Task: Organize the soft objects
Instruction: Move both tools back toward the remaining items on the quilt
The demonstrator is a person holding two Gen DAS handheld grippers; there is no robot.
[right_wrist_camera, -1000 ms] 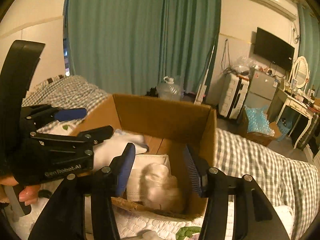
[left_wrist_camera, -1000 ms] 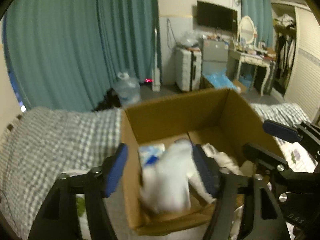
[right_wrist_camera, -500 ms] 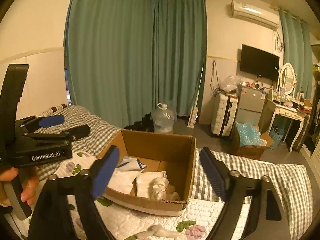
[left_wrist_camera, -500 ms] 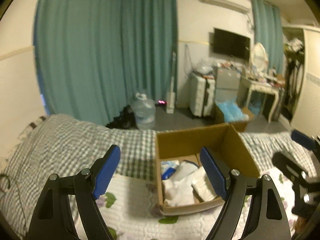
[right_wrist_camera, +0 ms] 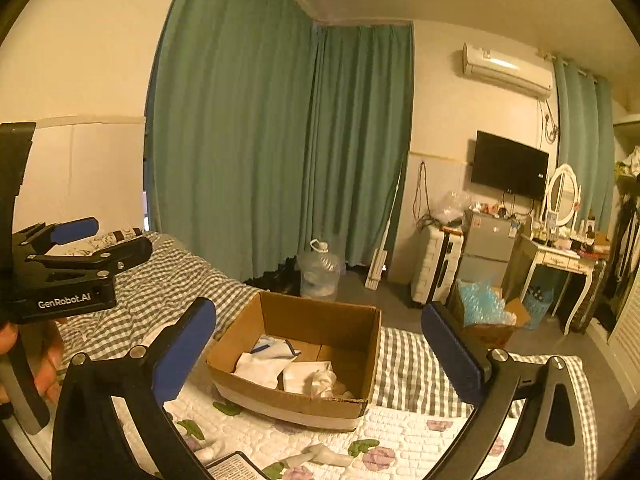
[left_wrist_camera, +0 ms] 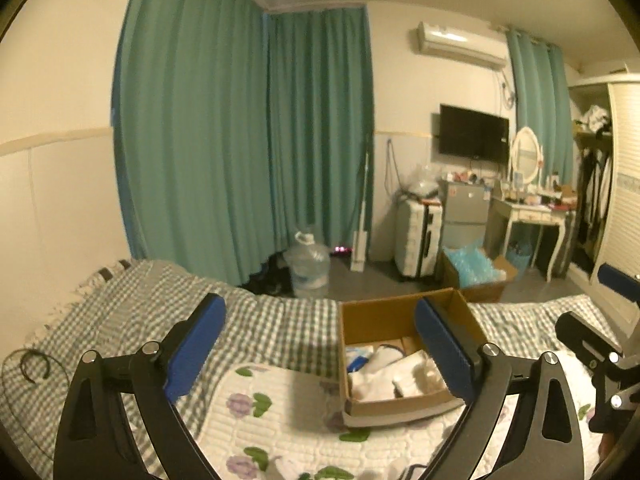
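Bed with grey-checked blanket (right_wrist_camera: 404,364) and white floral quilt (left_wrist_camera: 280,420) filled the foreground. Open brown cardboard box (right_wrist_camera: 320,316) sat on the quilt, mouth up, long axis running away from the cameras toward the teal curtains (left_wrist_camera: 248,140). Inside lay white folded cloths (right_wrist_camera: 260,364) and a crumpled white sock bundle (right_wrist_camera: 324,380), piled flat on the box floor. Small white sock (right_wrist_camera: 320,456) lay loose on the quilt, near the box front, long axis sideways. Left gripper (left_wrist_camera: 320,354) jaws were opening, nothing between them. Right gripper (right_wrist_camera: 320,354) likewise opening, empty.
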